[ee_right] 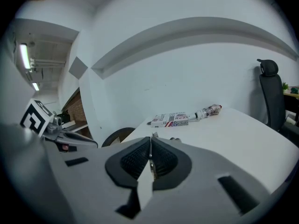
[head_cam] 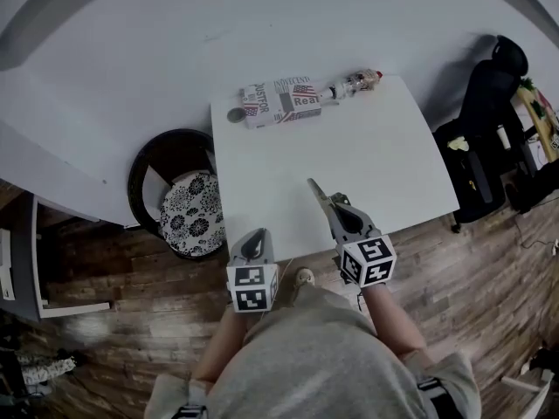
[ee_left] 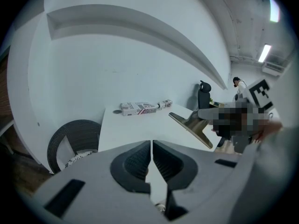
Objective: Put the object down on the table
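White-walled room with a brown plank floor (head_cam: 113, 339)

A white table (head_cam: 376, 160) stood with its far edge at the plain white wall (head_cam: 131, 59), which carried a long raised ledge (ee_left: 140, 24). Just beside the table's left edge in the head view sat a round dark wicker chair (head_cam: 150, 166) with a black-and-white floral cushion (head_cam: 194, 212). A black office chair (head_cam: 489, 85) stood off the right side. Strip lights (ee_left: 265, 53) glowed on the ceiling.

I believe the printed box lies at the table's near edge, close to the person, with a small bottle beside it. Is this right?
Not quite. The head view shows the printed box at the far edge of the table, with the small bottle beside it.
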`<act>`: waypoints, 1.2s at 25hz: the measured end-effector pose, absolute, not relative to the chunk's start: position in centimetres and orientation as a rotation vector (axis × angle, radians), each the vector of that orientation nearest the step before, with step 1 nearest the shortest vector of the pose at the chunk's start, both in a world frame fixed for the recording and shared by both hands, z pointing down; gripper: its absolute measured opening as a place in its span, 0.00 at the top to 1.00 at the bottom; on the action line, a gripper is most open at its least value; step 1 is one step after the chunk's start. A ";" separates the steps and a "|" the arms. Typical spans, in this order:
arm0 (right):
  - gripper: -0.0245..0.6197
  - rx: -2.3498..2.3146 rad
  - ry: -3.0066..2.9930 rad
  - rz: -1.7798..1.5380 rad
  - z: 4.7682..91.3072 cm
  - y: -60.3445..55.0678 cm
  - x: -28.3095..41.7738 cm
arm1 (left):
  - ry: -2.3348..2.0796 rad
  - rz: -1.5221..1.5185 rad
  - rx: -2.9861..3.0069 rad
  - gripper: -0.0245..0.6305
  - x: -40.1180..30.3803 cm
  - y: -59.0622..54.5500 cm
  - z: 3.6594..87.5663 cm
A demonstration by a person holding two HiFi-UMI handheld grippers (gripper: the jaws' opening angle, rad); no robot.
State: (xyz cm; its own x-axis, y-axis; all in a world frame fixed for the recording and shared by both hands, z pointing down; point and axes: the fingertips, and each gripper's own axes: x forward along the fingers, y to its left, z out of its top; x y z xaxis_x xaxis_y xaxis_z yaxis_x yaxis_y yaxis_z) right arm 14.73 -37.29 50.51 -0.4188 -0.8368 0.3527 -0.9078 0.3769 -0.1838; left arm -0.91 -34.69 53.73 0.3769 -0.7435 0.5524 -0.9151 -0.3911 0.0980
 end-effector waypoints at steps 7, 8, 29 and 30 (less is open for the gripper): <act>0.95 1.488 -2.414 0.546 53.1 -40.8 15.0 | -1.454 0.617 2.228 0.94 -0.2 -37.1 54.4; 0.95 1.479 -2.411 0.550 53.5 -41.1 15.0 | -1.455 0.621 2.224 0.94 -0.1 -37.3 54.6; 0.95 1.353 -2.342 0.615 59.7 -44.7 16.4 | -1.505 0.619 2.169 0.94 1.6 -39.0 56.4; 0.95 1.351 -2.339 0.618 59.9 -44.8 16.4 | -1.503 0.619 2.166 0.94 1.7 -38.9 56.5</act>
